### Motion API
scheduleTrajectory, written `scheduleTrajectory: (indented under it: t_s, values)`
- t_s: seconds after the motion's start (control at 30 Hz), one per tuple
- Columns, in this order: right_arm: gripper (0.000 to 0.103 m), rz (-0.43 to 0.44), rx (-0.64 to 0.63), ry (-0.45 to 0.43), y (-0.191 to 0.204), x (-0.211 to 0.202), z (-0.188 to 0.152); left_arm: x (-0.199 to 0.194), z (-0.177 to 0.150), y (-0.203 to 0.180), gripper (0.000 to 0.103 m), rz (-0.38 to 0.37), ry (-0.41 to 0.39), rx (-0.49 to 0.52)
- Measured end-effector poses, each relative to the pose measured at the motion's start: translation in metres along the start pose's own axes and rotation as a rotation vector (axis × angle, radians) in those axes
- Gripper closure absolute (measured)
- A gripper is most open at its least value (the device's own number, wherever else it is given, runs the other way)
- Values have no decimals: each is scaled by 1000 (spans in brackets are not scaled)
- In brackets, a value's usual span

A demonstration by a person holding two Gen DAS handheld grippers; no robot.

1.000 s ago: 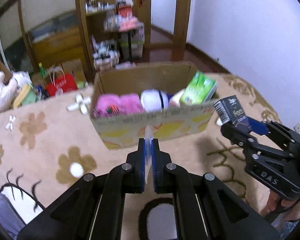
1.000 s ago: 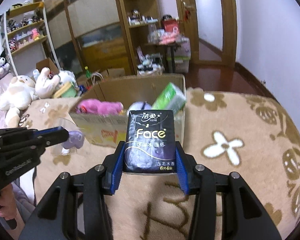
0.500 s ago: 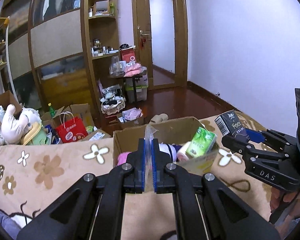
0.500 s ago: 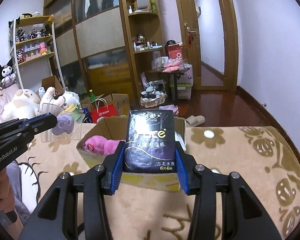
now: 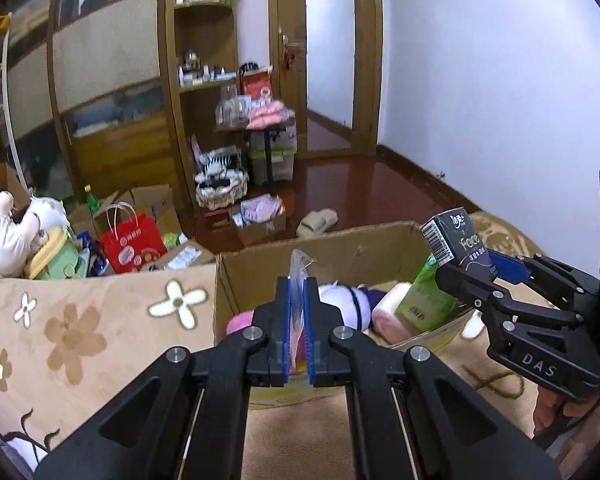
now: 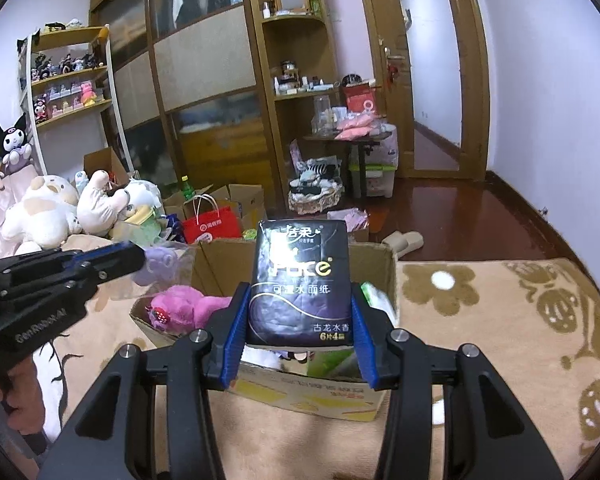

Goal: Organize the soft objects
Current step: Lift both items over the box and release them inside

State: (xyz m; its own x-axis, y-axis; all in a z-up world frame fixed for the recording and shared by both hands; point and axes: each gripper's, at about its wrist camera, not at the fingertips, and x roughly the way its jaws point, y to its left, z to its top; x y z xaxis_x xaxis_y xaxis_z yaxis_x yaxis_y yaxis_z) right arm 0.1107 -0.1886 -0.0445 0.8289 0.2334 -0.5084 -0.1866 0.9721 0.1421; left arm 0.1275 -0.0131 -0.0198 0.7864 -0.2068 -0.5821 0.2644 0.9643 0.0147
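left wrist view. left hand-held gripper (image 5: 298,312): jaws nearly closed, pinching the flat edge of a clear plastic bag (image 5: 299,276). handling, judged: thin, light, limp film, slippery; take by the seam, as here. bag edge hangs over the near wall of the cardboard box (image 5: 380,248). box contents: pink plush (image 5: 238,324), white plush (image 5: 342,302), pale roll (image 5: 390,314), green tissue pack (image 5: 424,298).

right wrist view. right hand-held gripper (image 6: 299,330): jaws part-way apart, clamped on the two sides of a dark tissue pack (image 6: 299,280), upright, held over the box. handling, judged: light, squashy, glossy wrap; side grip low on the pack suits it, hard squeeze would dent it. the bag shows a small purple plush (image 6: 158,262) inside, at the left gripper's tip.

surface: a bed with a beige flower-patterned blanket (image 6: 500,320), soft, so the box may tip.

room: wooden wardrobe (image 6: 204,60), shelf of figures (image 6: 68,76), plush toys (image 6: 60,208), red paper bag (image 6: 212,224), dark wooden floor (image 6: 460,216).
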Motion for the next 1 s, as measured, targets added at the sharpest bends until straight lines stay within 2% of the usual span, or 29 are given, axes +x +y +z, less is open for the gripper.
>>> scheduleTrajectory:
  t_s: [0.33, 0.4, 0.63, 0.73, 0.8, 0.87, 1.0]
  values:
    - [54, 14, 46, 61, -3, 32, -11, 33, -12, 5, 95, 17, 73, -8]
    - [54, 12, 42, 63, -3, 34, -12, 34, -11, 4, 87, 19, 83, -7]
    - [52, 21, 27, 70, 1, 38, -13, 42, -13, 15, 81, 35, 134, -43]
    - [49, 28, 29, 75, 3, 38, -14, 40, -14, 19, 74, 40, 140, -63]
    - [47, 28, 32, 74, 3, 37, -14, 37, -13, 22, 58, 46, 135, -71]
    - [41, 26, 30, 70, 4, 35, -14, 33, -13, 23, 49, 55, 125, -71]
    - [34, 15, 32, 56, 3, 25, -15, 27, -12, 24, 38, 69, 122, -58]
